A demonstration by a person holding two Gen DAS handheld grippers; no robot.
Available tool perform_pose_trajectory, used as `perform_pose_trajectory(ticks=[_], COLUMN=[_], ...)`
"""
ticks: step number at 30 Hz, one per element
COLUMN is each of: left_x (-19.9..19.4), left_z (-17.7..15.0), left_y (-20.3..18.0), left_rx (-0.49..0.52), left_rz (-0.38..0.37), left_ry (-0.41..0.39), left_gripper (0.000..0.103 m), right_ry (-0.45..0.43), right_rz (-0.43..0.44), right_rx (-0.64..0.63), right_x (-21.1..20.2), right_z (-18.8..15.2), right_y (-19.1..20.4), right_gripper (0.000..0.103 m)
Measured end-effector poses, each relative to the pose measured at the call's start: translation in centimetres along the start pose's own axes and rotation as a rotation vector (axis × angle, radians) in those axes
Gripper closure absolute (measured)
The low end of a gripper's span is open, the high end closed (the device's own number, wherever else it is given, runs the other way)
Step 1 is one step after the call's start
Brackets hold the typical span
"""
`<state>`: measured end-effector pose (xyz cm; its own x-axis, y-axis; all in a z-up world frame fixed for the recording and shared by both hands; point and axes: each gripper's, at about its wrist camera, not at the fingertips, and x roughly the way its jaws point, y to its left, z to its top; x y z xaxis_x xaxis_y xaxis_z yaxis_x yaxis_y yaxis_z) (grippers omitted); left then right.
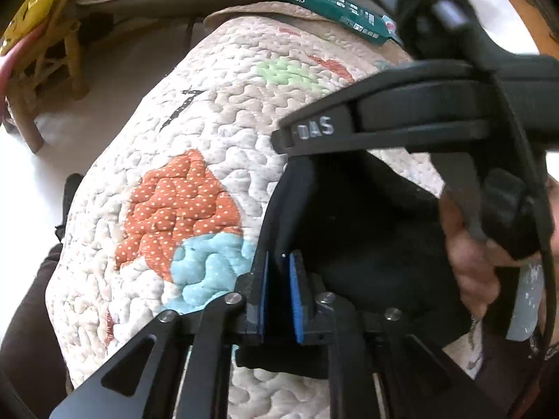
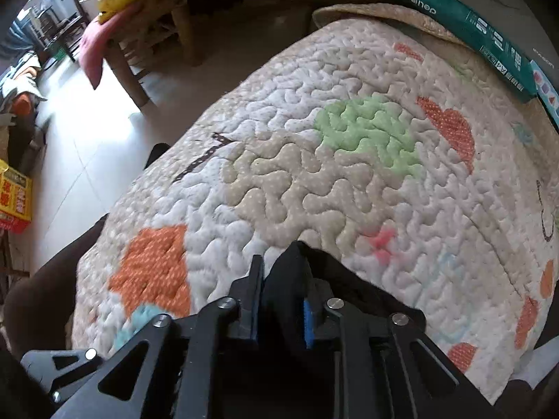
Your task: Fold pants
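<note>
The black pants [image 1: 370,230] hang bunched over a quilted patchwork blanket [image 1: 216,111]. My left gripper [image 1: 279,262] is shut on an edge of the pants, with dark cloth pinched between its blue pads. My right gripper [image 2: 283,272] is shut on another fold of the pants [image 2: 293,279], held just above the blanket [image 2: 349,181]. In the left wrist view the right gripper's black body [image 1: 401,115] crosses above the pants, with the person's hand [image 1: 468,251] on it.
A green paper packet [image 1: 332,3] lies at the blanket's far edge, also seen in the right wrist view [image 2: 464,28]. A wooden chair [image 2: 150,45] with yellow and pink cloth stands on the pale floor [image 2: 77,139] to the left. A red-yellow box [image 2: 14,202] sits far left.
</note>
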<state>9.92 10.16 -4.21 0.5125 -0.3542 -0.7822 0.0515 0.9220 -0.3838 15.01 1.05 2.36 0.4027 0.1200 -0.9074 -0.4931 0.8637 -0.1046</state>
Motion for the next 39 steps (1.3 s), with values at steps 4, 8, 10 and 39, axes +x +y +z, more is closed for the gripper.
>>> perform_pose_trajectory(ticks=[4,8,10,39], left_x=[-0.9,-3.3,-5.4,-1.2], left_z=[-0.7,-0.9,-0.9,-8.5], left_y=[-0.6,0.2,0.8,-23.2], left_rx=[0.042,0.041,0.045,0.678], left_rz=[0.062,0.064,0.071,0.027], left_ry=[-0.015,-0.009,-0.025,-0.031], left_gripper=[0.069,0.068,0.067,0.058], right_ry=[-0.081,-0.217,-0.267,0.019], right_rz=[0.11,0.149,0.13,0.167], right_rx=[0.078,0.213,0.299,0.698], right_x=[-2.2,-7.8,-10.1,-9.1], right_z=[-0.6,-4.4,-7.5,-25.5], right_y=[-1.5,-6.4,-9.6,-26.4], right_gripper=[0.047,0.033,0.032,0.031])
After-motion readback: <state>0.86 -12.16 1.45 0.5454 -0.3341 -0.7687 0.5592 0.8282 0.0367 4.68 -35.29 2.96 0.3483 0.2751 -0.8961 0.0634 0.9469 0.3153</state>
